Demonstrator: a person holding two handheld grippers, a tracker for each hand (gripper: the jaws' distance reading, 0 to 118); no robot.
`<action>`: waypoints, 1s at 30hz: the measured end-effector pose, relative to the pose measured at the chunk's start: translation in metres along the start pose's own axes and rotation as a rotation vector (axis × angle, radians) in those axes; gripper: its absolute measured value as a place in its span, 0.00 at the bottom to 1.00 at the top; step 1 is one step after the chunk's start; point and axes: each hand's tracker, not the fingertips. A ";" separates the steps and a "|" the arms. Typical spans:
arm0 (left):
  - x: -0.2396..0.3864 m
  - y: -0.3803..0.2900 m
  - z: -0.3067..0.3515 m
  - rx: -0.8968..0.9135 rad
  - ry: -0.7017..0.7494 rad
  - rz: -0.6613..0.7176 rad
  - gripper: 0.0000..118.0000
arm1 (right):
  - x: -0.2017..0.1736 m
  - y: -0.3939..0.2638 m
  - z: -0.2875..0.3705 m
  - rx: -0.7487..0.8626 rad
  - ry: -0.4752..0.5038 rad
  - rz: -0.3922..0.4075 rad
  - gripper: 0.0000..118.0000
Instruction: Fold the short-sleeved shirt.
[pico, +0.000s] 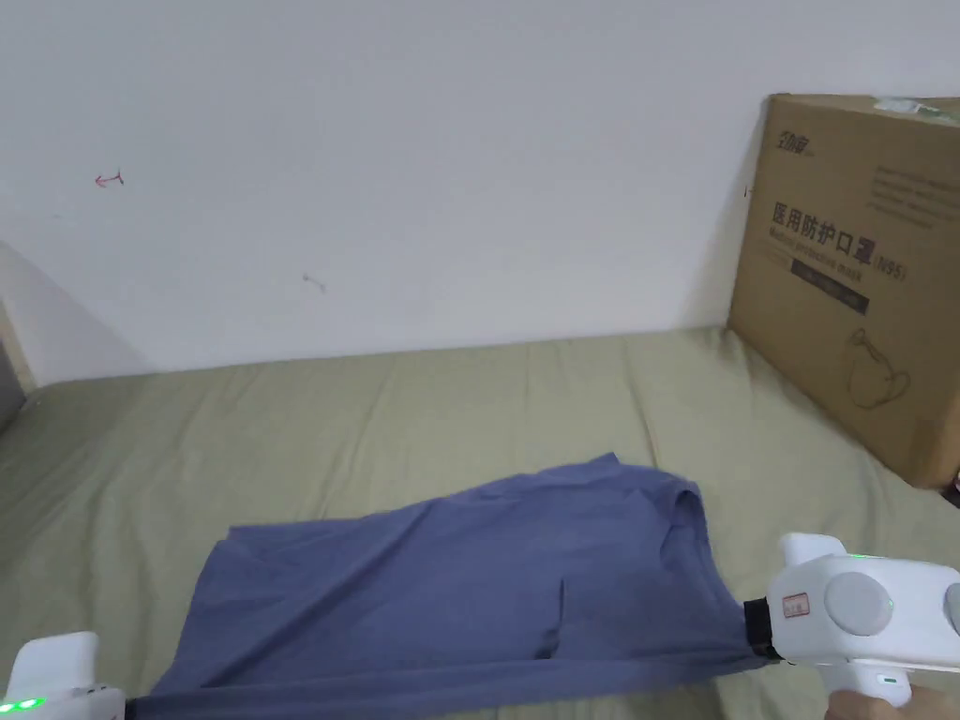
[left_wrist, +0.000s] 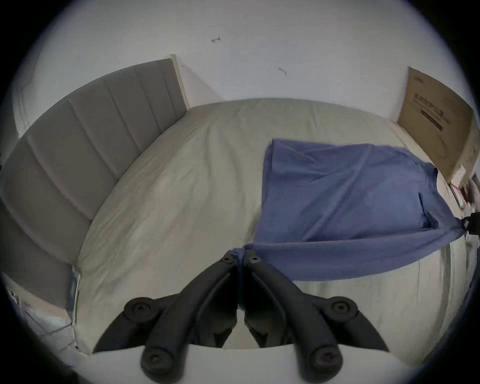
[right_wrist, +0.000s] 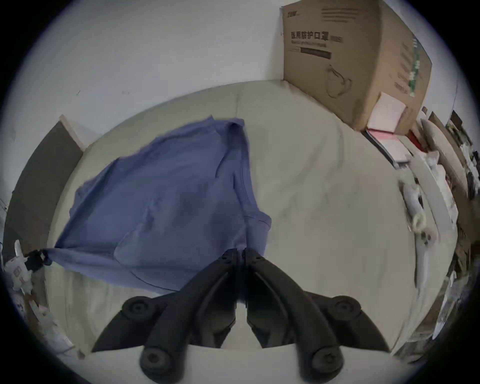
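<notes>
**Blue shirt stretched between two tools over the bed**

At the near edge of the bed, the left tool (left_wrist: 240, 256) has its jaws closed on a bunched corner of the blue short-sleeved shirt (left_wrist: 345, 197), and the right tool (right_wrist: 240, 253) has its jaws pinched together on the opposite near corner. In the head view the left tool (pico: 117, 705) sits at the lower left and the right tool (pico: 755, 633) at the lower right, with the shirt's (pico: 469, 591) near edge pulled taut and lifted between them. The rest of the shirt (right_wrist: 166, 192) lies spread on the pale green bed sheet (pico: 375, 412). A cardboard box (pico: 858, 281) stands at the right against the white wall (pico: 422, 141). A grey headboard (left_wrist: 85, 145) stands to the left
</notes>
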 end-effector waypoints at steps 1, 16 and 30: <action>-0.002 -0.017 0.013 -0.009 0.017 0.003 0.02 | 0.007 -0.021 0.011 -0.008 0.014 -0.003 0.05; -0.052 -0.180 0.124 -0.042 -0.096 0.121 0.02 | 0.076 -0.197 0.097 0.034 0.018 -0.034 0.05; -0.057 -0.191 0.183 0.002 -0.234 0.138 0.85 | 0.046 -0.212 0.140 0.105 0.050 0.048 0.75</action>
